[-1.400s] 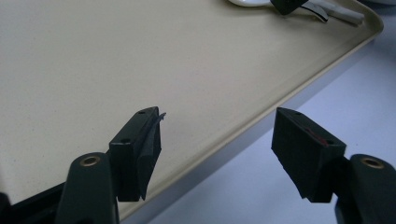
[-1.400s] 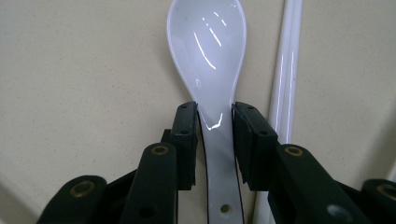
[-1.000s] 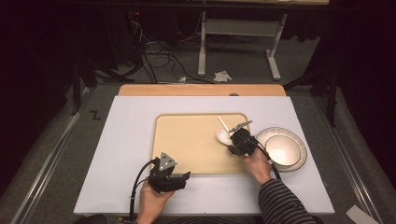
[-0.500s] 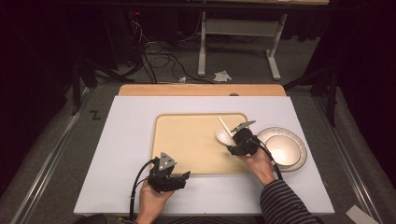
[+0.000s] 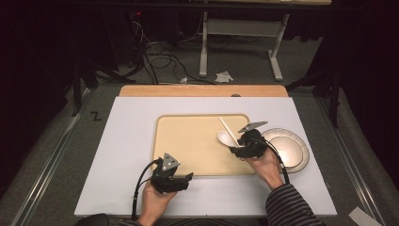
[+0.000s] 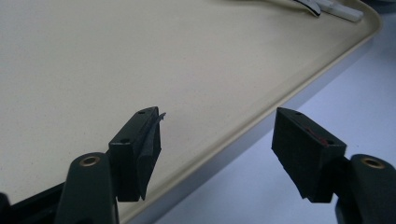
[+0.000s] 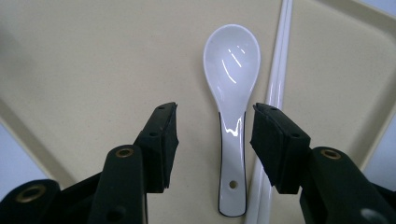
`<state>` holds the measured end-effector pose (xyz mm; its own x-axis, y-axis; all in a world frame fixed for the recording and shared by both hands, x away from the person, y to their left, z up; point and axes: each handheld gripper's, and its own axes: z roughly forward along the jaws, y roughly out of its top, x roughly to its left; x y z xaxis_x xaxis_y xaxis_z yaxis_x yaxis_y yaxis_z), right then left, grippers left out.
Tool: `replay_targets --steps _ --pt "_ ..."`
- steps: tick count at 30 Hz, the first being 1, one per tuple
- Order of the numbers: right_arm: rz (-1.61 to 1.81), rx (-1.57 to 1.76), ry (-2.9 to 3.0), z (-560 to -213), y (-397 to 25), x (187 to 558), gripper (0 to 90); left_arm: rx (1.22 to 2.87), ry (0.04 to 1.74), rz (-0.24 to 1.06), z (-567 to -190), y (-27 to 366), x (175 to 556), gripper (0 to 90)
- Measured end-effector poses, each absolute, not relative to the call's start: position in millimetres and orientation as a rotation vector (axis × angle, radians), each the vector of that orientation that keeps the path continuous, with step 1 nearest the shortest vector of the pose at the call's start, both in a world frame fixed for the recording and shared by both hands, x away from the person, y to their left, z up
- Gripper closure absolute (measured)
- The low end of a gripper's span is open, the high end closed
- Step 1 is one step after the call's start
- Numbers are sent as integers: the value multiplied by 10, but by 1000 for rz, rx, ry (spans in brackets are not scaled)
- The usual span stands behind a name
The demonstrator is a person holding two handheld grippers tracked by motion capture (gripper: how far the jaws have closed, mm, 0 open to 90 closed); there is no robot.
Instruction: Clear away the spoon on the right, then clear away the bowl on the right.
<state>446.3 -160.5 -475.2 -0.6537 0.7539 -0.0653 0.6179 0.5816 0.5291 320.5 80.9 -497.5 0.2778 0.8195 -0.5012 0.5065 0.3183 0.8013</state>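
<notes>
The right gripper hung over the tan tray with its jaws spread and nothing between the pads, one jaw on each side of the handle of the white spoon; the spoon lay flat on the tray, bowl up and pointing away from the gripper, its handle just beside a pair of white chopsticks that ran along its far side toward the tray's raised rim. To the other side of the spoon the tray floor lay bare — wide room for a jaw to come down. From the high view the spoon sat near the tray's right edge, and just past that edge stood a round plate on the white tabletop. The left gripper was held at the tray's near rim, jaws wide apart and empty, one above the tray and one above the tabletop; the tray surface before it lay open.
</notes>
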Motion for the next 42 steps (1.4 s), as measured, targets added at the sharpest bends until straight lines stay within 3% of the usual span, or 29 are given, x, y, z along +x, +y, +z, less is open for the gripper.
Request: replay_targets --steps 27,42 --pt "901 1148 2585 -4536 -1822 4309 430 1360 1362 278 -5001 773 3292 330" --pt "948 1145 2542 -4475 -1963 4206 439 1364 1350 282 -4993 787 3304 332"
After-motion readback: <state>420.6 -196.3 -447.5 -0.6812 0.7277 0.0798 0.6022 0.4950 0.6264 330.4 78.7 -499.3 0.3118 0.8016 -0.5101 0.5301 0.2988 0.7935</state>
